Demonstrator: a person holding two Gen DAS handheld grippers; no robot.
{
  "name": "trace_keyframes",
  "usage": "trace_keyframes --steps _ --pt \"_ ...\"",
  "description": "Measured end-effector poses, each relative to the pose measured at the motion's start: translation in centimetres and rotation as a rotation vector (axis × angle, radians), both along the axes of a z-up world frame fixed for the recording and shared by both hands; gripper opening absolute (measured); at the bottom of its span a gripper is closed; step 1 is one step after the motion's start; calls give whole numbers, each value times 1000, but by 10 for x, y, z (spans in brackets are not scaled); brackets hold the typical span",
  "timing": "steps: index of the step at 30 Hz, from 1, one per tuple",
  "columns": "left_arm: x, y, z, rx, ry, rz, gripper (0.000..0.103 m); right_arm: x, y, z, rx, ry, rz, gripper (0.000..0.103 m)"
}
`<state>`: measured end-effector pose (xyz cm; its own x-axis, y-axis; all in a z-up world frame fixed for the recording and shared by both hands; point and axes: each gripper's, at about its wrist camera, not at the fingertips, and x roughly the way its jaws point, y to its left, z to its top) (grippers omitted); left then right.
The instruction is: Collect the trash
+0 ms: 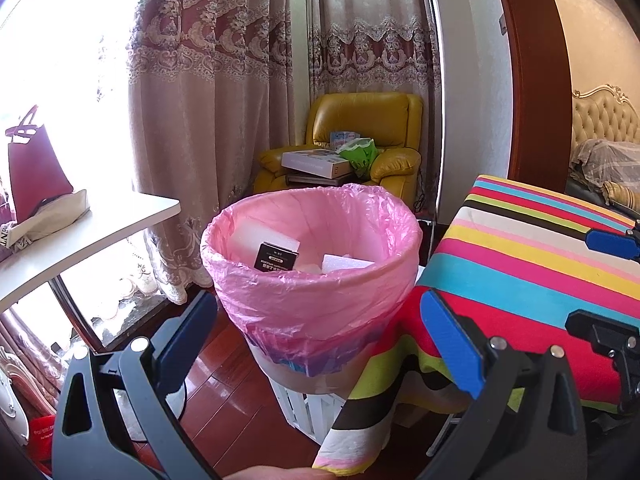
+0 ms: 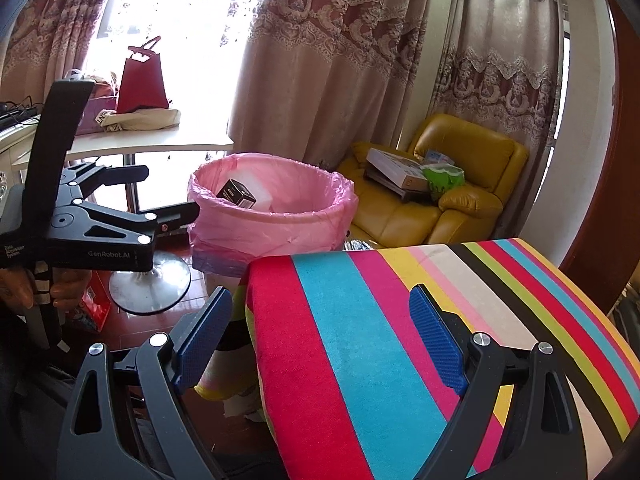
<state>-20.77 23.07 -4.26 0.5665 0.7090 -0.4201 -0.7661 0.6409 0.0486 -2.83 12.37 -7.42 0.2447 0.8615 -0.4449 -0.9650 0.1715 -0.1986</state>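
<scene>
Striped cloth; one bin.

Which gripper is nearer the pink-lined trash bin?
Left. The left gripper is open right at the pink-lined trash bin, its fingertips near the rim. The right gripper, also open, hangs back over the striped cloth.

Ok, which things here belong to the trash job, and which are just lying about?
Job: pink-lined bin; black box and white foam blocks inside it.

Lying about: yellow armchair with boxes, red bag, striped cloth.
</scene>
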Motion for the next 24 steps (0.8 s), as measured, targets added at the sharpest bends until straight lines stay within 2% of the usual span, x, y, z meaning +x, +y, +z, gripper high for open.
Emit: trace_keyframes --steps 24 --pt "0 4 0 -3 -22 -4 98 -2 -4 -3 16 -25 2 84"
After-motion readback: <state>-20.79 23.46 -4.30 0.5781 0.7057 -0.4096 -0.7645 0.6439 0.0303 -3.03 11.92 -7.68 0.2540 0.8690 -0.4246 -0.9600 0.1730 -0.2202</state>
